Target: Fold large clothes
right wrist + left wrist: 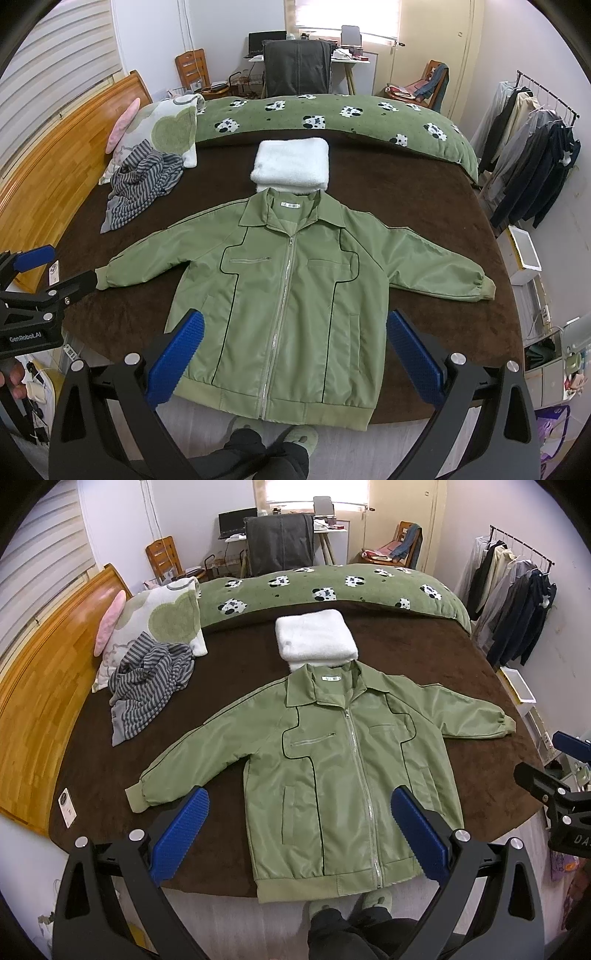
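A green zip jacket lies flat, front up and zipped, on the brown bed cover, sleeves spread to both sides, hem at the near bed edge. It also shows in the right wrist view. My left gripper is open and empty, held above the jacket's lower half. My right gripper is open and empty, held above the hem area. Each gripper shows at the edge of the other's view, the right one and the left one.
A folded white fleece lies just beyond the collar. A crumpled striped garment and pillows sit at the left by the wooden headboard. A green panda blanket lies along the far side. A clothes rack stands right.
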